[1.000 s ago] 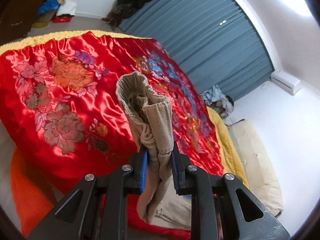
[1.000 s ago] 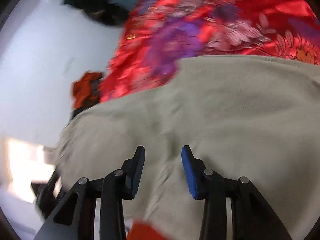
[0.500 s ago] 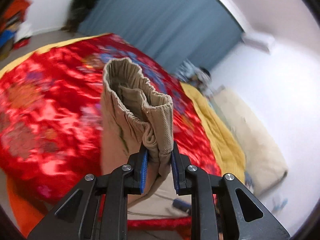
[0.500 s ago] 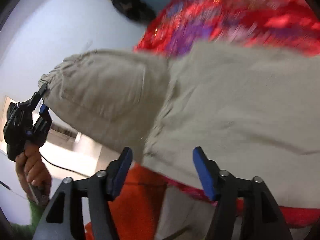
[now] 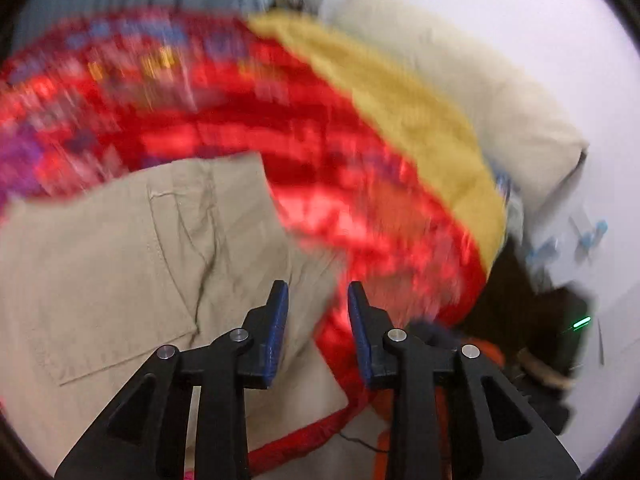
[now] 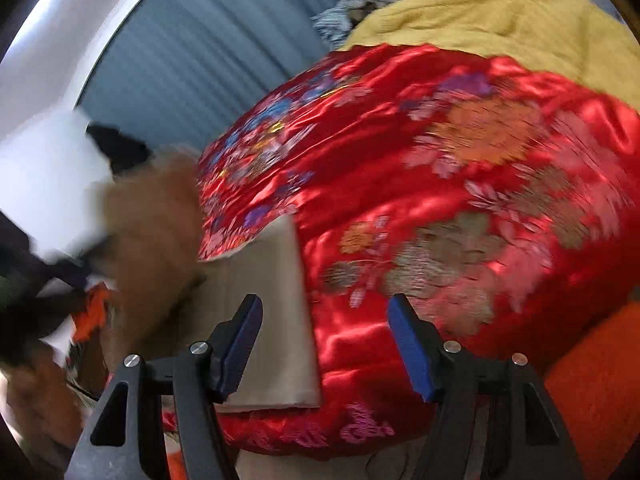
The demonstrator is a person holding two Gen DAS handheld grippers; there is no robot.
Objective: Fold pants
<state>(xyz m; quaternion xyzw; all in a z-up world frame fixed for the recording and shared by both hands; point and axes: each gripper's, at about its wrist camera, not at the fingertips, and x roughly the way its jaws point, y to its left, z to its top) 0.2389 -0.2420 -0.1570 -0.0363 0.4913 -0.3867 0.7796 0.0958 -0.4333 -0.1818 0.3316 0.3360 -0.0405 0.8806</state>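
Observation:
The beige pants (image 5: 132, 264) lie folded flat on the red floral satin bedspread (image 5: 328, 184) near the bed's front edge, pocket side up. My left gripper (image 5: 318, 300) is open and empty just above their right edge. In the right wrist view the pants (image 6: 276, 312) show as a flat beige strip at lower left, with a blurred brown mass (image 6: 152, 232) to their left. My right gripper (image 6: 324, 320) is wide open and empty over the bedspread (image 6: 460, 200), beside the pants' right edge.
A yellow blanket (image 5: 404, 104) lies beyond the red spread, with a cream cushion (image 5: 480, 92) against the white wall. Blue curtains (image 6: 192, 52) hang behind. Orange fabric (image 6: 592, 384) shows under the bed's edge. Dark clutter (image 5: 532, 320) sits on the floor at right.
My left gripper let go of the pants' waistband and opened; the pants dropped flat onto the bed. My right gripper swung right off the pants and opened wider.

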